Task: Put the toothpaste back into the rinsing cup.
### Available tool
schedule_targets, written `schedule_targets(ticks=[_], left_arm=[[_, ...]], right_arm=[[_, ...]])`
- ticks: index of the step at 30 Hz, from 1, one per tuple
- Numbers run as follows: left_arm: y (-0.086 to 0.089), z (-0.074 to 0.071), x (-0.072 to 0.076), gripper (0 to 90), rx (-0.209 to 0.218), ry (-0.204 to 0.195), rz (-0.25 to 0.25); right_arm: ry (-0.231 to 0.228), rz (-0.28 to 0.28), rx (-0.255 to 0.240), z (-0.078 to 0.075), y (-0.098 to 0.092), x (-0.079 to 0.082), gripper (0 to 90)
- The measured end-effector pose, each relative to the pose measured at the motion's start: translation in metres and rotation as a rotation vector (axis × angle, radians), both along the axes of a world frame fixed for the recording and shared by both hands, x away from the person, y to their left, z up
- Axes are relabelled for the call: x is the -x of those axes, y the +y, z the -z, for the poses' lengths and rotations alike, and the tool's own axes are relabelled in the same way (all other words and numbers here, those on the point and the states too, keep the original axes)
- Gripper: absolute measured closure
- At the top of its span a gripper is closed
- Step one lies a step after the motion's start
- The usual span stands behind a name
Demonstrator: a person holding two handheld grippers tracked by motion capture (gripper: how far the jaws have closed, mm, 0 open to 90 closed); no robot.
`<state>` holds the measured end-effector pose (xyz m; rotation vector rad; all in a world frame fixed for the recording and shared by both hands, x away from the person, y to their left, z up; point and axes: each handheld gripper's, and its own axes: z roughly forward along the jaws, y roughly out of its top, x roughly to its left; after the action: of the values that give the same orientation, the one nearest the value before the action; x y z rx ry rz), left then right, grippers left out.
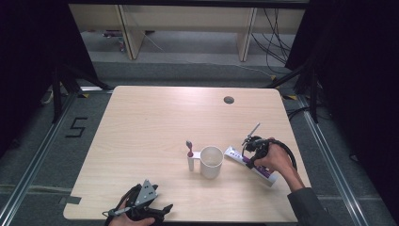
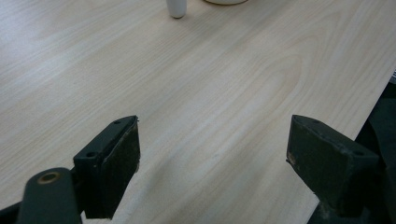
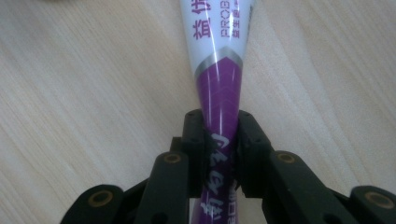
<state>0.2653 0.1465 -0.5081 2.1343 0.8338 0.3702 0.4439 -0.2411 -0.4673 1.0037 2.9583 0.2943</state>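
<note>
A white and purple toothpaste tube (image 1: 249, 163) lies on the table to the right of a white cup (image 1: 211, 162). My right gripper (image 1: 249, 155) is shut on the tube's purple part (image 3: 219, 140), and both pads pinch it flat. A toothbrush (image 1: 190, 149) with a pink and grey head stands upright in a small white holder (image 1: 191, 162) just left of the cup. My left gripper (image 1: 162, 209) rests at the table's near edge with its jaws wide apart (image 2: 212, 163) over bare wood and nothing between them.
The light wooden table (image 1: 155, 122) has a round cable hole (image 1: 228, 100) at the back right. The holder's base (image 2: 176, 7) and the cup's bottom rim (image 2: 224, 2) show at the top of the left gripper view. Dark floor and black curtains surround the table.
</note>
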Motion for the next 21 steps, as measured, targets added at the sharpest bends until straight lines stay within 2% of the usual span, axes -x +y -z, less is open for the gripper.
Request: schedule_targets(ticks=[1, 2, 3, 4, 5, 6, 7, 8, 9, 10, 13, 14, 16, 20, 21], left_arm=[[0.0000, -0.0003, -0.0002, 16.9, 0.000, 0.002, -0.002], [0.0017, -0.0011, -0.0014, 16.9, -0.028, -0.004, 0.004], [0.0014, -0.0004, -0.0019, 16.9, -0.022, -0.007, 0.002], [0.0015, -0.0006, -0.0014, 16.9, -0.025, -0.006, 0.002], [0.0003, -0.0004, -0.0001, 16.9, -0.001, 0.001, -0.002], [0.0006, -0.0003, -0.0002, 16.9, -0.002, 0.000, 0.000], [0.0021, -0.0013, -0.0013, 16.9, -0.026, -0.004, 0.004], [0.0020, -0.0014, -0.0016, 16.9, -0.023, -0.006, 0.002], [0.0007, -0.0008, -0.0008, 16.9, -0.001, -0.002, -0.004], [0.0023, -0.0014, -0.0012, 16.9, -0.027, -0.006, 0.005], [0.0023, -0.0013, -0.0016, 16.9, -0.028, -0.005, 0.005], [0.0010, -0.0001, -0.0015, 16.9, -0.007, -0.003, -0.001], [0.0008, -0.0003, -0.0004, 16.9, -0.017, 0.004, 0.003], [0.0013, -0.0007, -0.0009, 16.9, -0.013, -0.002, -0.003], [0.0023, -0.0011, -0.0013, 16.9, -0.029, -0.004, 0.006]], right_arm=[[0.001, 0.001, 0.004, -0.0002, 0.0007, 0.0001, 76.3], [0.005, -0.002, 0.009, -0.0002, 0.0016, -0.0001, 76.3], [0.009, 0.013, 0.018, -0.0006, 0.0031, 0.0006, 76.3], [0.002, -0.002, 0.021, 0.0000, 0.0030, -0.0003, 76.3], [0.015, 0.003, 0.027, -0.0006, 0.0039, -0.0002, 76.3], [0.016, 0.005, 0.032, -0.0008, 0.0046, -0.0005, 76.3], [0.015, -0.006, 0.034, -0.0005, 0.0047, -0.0014, 76.3], [0.019, -0.008, 0.039, -0.0006, 0.0053, -0.0017, 76.3], [0.017, -0.011, 0.042, -0.0005, 0.0059, -0.0018, 76.2], [0.017, -0.015, 0.046, -0.0003, 0.0060, -0.0022, 76.2], [0.027, -0.009, 0.057, -0.0005, 0.0073, -0.0021, 76.2], [0.020, -0.019, 0.057, -0.0002, 0.0071, -0.0025, 76.2], [0.020, -0.035, 0.061, 0.0009, 0.0070, -0.0034, 76.2], [0.022, -0.027, 0.074, 0.0013, 0.0090, -0.0036, 76.2], [0.011, -0.049, 0.095, 0.0020, 0.0080, -0.0057, 76.2]])
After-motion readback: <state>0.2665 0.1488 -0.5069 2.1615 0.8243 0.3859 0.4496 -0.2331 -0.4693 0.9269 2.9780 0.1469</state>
